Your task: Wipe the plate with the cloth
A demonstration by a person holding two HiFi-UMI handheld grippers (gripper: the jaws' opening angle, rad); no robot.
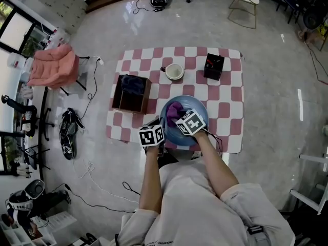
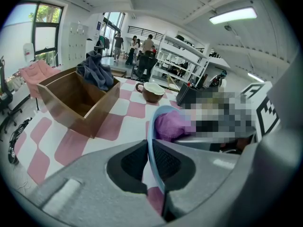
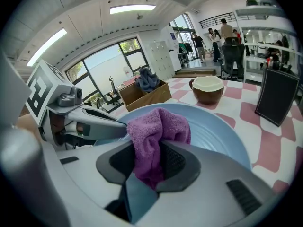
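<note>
Box of wood stands at the bench's left side. Left tongs are clamped on the near rim of the blue plate, which sits at the bench's front edge. Purple cloth rests on the plate, gripped tight in the right tongs.

Plate: one, light blue
Purple cloth: one
Wooden box: one
Dark cloth: one, in the box
Cup: one, brown
Black case: one
Grippers: two, left gripper and right gripper
Table: one, checked
</note>
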